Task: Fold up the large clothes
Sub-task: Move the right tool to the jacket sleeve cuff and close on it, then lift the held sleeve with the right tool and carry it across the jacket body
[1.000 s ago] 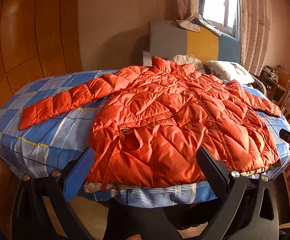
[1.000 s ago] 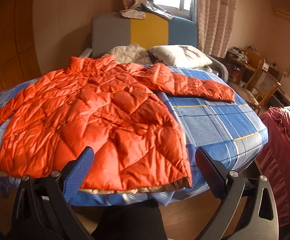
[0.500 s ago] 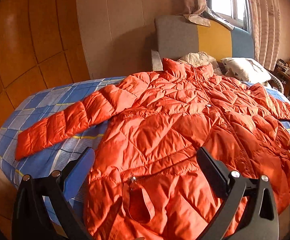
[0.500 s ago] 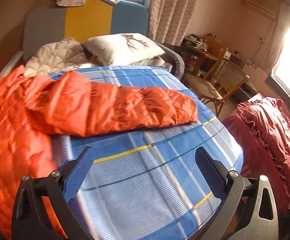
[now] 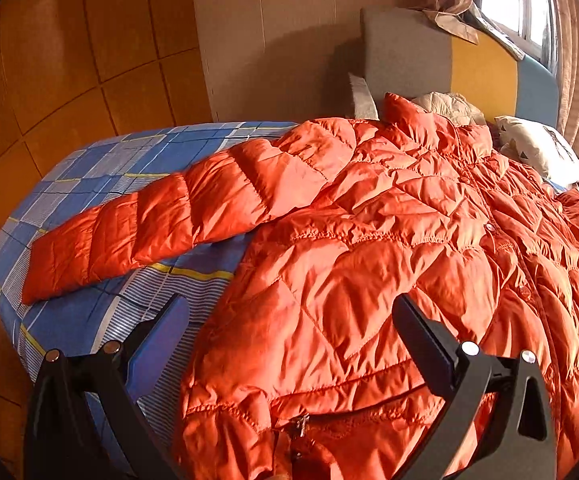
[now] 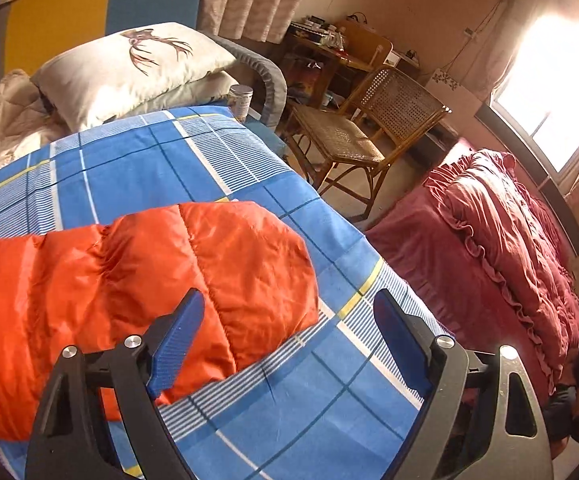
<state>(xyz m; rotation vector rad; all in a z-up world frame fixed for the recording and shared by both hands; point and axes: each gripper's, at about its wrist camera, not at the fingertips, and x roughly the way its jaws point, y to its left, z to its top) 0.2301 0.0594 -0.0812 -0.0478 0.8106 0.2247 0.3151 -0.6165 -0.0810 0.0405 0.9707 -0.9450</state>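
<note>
Right now my jacket lies spread flat, front up, on the bed, collar toward the headboard. One sleeve stretches out over the blue plaid sheet toward the bed's edge near the wood-panelled wall; the other sleeve lies across the sheet on the opposite side, its cuff end short of the far edge.

My left gripper hangs over the jacket's lower body with its jaws wide and nothing between the pads; one finger sits above the sheet just beside the jacket's side, the other over the quilted front near the zip pocket.

My right gripper hangs over the second sleeve's cuff, its jaws closing but still apart; the cuff's corner lies below the gap, and the pads are not pressing on it.

Beyond the sleeve sit a pillow, a jar, a cane chair and a red quilt.
</note>
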